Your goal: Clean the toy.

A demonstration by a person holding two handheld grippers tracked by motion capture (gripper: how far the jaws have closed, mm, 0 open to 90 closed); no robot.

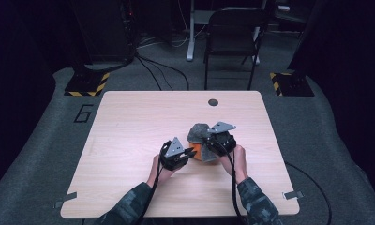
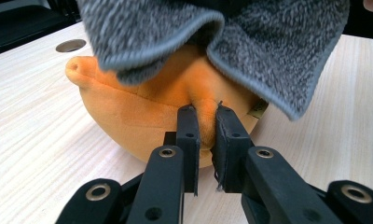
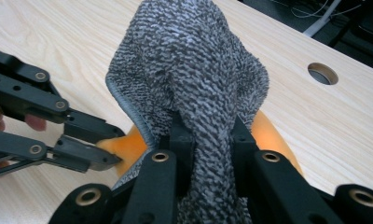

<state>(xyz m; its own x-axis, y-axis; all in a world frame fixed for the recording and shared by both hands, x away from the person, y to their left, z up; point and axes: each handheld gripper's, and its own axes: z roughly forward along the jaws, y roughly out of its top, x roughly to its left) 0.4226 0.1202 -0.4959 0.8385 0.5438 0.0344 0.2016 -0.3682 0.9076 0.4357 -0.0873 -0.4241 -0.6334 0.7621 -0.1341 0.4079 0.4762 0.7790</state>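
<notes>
- An orange plush toy [image 2: 142, 121] rests on the light wooden desk [image 1: 129, 126], right of the middle and nearer the person's edge than the far edge.
- A grey fleecy cloth [image 3: 189, 79] drapes over the top of the toy, so that only the lower orange part shows beneath its hem.
- The left gripper [image 2: 204, 135] comes in from the toy's left side; its jaws are clenched on a small fold of the orange plush, pinched between the two black pads.
- The right gripper [image 3: 208, 144] sits at the toy's right side, its jaws clenched on a bunched ridge of the grey cloth, which rises in a gathered peak above the toy.
- In the high view both hands sit close together, with the toy and cloth between the two grippers.
- A round cable hole [image 1: 213, 102] lies near the desk's far edge, well apart from the toy.
</notes>
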